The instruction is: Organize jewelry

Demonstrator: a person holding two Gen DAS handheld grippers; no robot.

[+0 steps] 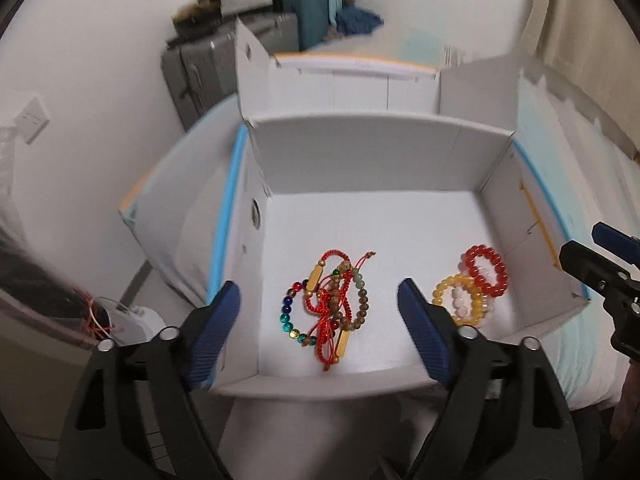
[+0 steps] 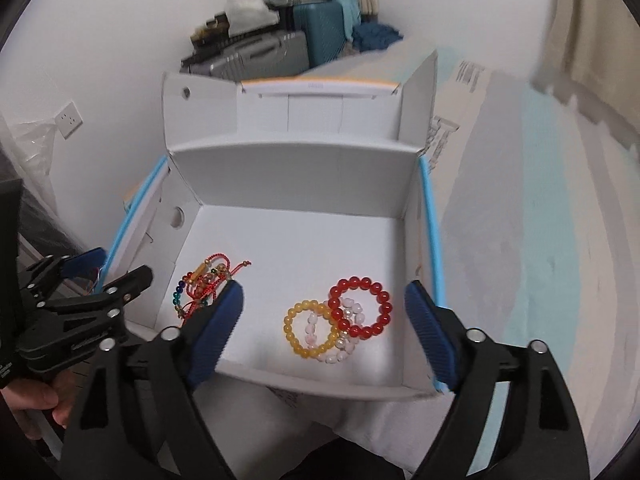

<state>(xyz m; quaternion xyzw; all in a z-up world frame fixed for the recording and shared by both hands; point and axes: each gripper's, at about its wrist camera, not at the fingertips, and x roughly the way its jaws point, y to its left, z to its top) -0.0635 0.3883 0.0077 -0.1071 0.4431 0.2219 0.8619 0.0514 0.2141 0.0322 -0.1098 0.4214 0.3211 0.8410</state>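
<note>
An open white cardboard box [image 1: 360, 152] [image 2: 296, 168] lies on a bed. On its floor at the left lies a tangle of red cord and bead bracelets [image 1: 330, 304] [image 2: 200, 284]. At the right lie a red bead bracelet [image 1: 486, 270] [image 2: 360, 307], a yellow bead bracelet [image 1: 460, 298] [image 2: 310, 330] and a pale pink one [image 2: 340, 350], overlapping. My left gripper [image 1: 320, 320] is open and empty above the tangle. My right gripper [image 2: 324, 320] is open and empty above the red and yellow bracelets. Each gripper shows at the edge of the other's view.
The box's lid flap [image 1: 340, 84] stands up at the back. Light blue bedding [image 2: 540, 240] stretches to the right. Suitcases [image 2: 248, 56] and clutter stand by the white wall at the back. A wall socket [image 2: 68, 118] is at the left.
</note>
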